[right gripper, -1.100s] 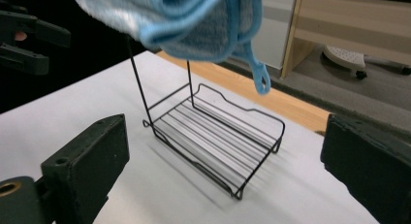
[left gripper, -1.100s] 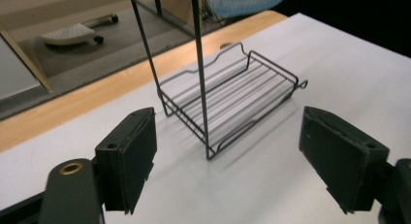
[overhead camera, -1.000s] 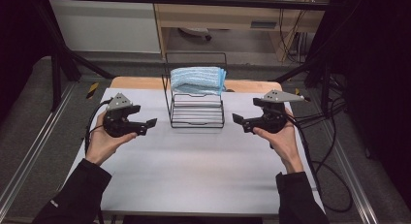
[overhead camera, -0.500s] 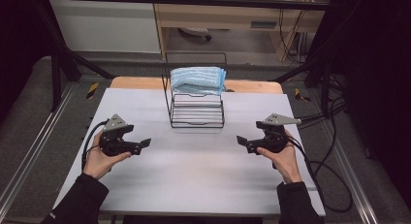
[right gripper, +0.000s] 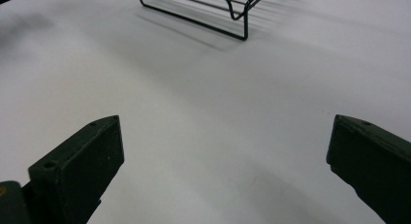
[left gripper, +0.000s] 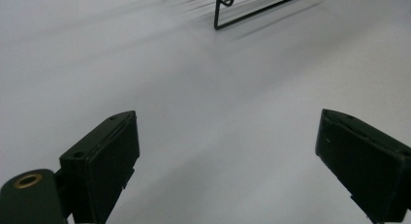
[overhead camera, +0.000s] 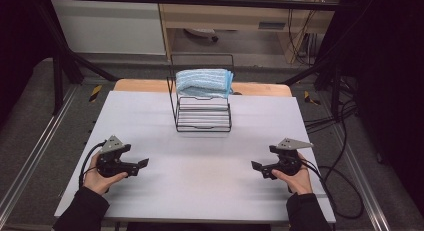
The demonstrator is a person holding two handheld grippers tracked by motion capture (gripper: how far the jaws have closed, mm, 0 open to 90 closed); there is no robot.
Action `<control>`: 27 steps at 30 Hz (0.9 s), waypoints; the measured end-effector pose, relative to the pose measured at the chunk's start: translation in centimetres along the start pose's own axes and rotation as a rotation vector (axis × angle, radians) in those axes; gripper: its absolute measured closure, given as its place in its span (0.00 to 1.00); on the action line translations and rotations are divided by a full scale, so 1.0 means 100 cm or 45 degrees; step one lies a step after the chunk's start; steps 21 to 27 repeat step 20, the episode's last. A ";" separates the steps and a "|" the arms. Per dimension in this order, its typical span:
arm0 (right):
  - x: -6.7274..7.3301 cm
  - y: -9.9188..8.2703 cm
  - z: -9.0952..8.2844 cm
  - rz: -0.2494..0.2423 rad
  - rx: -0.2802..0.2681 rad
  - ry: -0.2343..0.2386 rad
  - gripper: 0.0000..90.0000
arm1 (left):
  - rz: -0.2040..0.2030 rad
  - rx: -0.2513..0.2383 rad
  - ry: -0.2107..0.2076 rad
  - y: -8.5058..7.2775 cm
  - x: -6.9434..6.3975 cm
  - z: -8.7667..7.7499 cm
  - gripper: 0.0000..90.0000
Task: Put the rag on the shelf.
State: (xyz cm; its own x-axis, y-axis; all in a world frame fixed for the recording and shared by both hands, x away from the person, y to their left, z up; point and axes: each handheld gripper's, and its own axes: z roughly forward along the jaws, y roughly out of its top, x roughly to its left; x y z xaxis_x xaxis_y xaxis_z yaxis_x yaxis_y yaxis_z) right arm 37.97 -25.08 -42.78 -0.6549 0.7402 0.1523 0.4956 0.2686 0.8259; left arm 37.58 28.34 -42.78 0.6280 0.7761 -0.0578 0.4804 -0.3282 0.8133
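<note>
A black wire rack (overhead camera: 202,113) stands at the table's far middle, with a folded blue cloth (overhead camera: 204,82) on its top tier. My left gripper (overhead camera: 142,164) is low over the near left of the white table (overhead camera: 200,191), pointing inward. Its jaws have just been opening and stand wide apart with nothing between them (left gripper: 228,161). My right gripper (overhead camera: 256,167) is low at the near right, open and empty (right gripper: 225,161). A corner of the rack's base (left gripper: 242,8) lies ahead of the left gripper, and the rack's lower tier (right gripper: 218,10) ahead of the right.
Black cables (overhead camera: 340,181) trail off the table's right side onto the floor. A wooden strip (overhead camera: 260,88) edges the table's far side behind the rack. Black frame posts (overhead camera: 57,76) and floor rails (overhead camera: 30,166) flank the table.
Both hands have come down and back toward the near edge of the table, away from the rack. The rack and cloth have not moved.
</note>
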 end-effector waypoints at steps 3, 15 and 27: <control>-0.005 -0.011 -0.005 0.006 0.006 0.002 0.01 | 0.002 0.013 -0.001 -0.007 0.002 -0.002 0.10; -0.012 -0.029 -0.013 0.042 0.039 -0.002 0.01 | -0.017 0.034 -0.003 -0.024 0.004 -0.001 0.10; -0.011 -0.030 -0.013 0.040 0.040 -0.001 0.01 | -0.014 0.025 -0.010 -0.025 0.003 -0.002 0.10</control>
